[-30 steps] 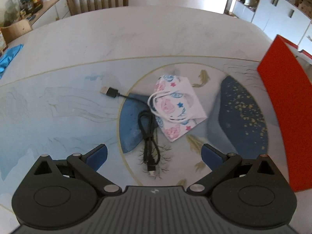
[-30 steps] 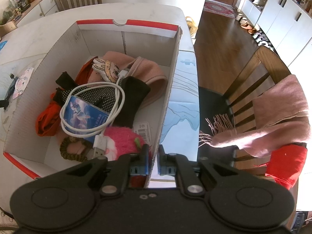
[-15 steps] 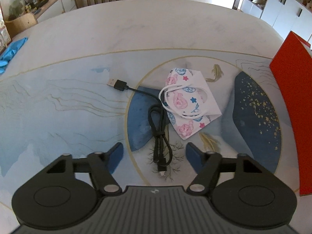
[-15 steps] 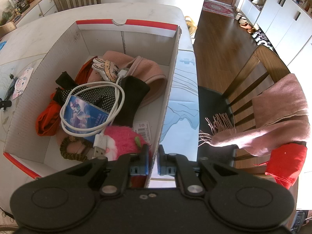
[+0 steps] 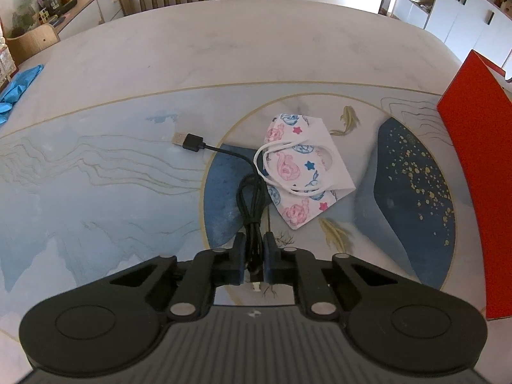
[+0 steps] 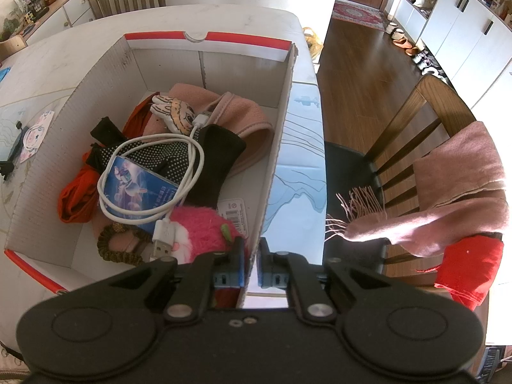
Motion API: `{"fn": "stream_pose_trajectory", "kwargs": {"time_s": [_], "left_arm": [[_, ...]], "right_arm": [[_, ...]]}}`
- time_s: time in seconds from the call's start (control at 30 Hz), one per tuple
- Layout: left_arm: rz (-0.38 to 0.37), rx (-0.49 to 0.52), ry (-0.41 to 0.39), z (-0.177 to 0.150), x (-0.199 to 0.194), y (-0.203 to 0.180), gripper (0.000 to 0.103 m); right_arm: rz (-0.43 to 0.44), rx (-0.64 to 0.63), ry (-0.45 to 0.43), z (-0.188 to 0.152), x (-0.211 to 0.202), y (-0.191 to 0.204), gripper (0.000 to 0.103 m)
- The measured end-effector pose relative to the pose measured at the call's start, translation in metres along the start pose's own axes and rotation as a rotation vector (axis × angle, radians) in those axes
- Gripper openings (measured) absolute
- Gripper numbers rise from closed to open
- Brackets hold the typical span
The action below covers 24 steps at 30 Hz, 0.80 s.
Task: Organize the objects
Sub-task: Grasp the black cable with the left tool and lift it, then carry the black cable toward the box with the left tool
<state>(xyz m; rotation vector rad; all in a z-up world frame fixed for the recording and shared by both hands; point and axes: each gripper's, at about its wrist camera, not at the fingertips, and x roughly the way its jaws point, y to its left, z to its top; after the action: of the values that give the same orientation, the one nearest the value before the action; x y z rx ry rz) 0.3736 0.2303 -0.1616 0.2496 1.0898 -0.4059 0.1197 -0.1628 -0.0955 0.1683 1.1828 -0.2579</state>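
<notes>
One black cable [image 5: 252, 214] bundle, long axis running away from closing left gripper [image 5: 255, 257].

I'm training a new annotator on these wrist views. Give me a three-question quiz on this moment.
1. True or false: the left gripper has the black USB cable between its closing jaws.
2. What does the right gripper pinch? A) white cable B) wall of the cardboard box C) pink scarf
3. Which item lies beside the black cable on the table?

Key: 1 true; 2 B; 3 the patterned face mask.
</notes>
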Motion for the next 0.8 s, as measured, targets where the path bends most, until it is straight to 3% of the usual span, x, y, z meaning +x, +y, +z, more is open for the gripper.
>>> {"fn": "stream_pose_trajectory", "kwargs": {"time_s": [0.33, 0.8], "left_arm": [[-0.060, -0.094, -0.054, -0.003, -0.023, 0.008, 0.007], [-0.182, -0.100, -0.196, 0.007, -0.091, -0.011, 0.003]], "right_arm": [[-0.004, -0.007, -0.006, 0.000, 0.000, 0.002, 0.005], [0.001, -0.010, -0.010, 0.001, 0.002, 0.001, 0.005]]}}
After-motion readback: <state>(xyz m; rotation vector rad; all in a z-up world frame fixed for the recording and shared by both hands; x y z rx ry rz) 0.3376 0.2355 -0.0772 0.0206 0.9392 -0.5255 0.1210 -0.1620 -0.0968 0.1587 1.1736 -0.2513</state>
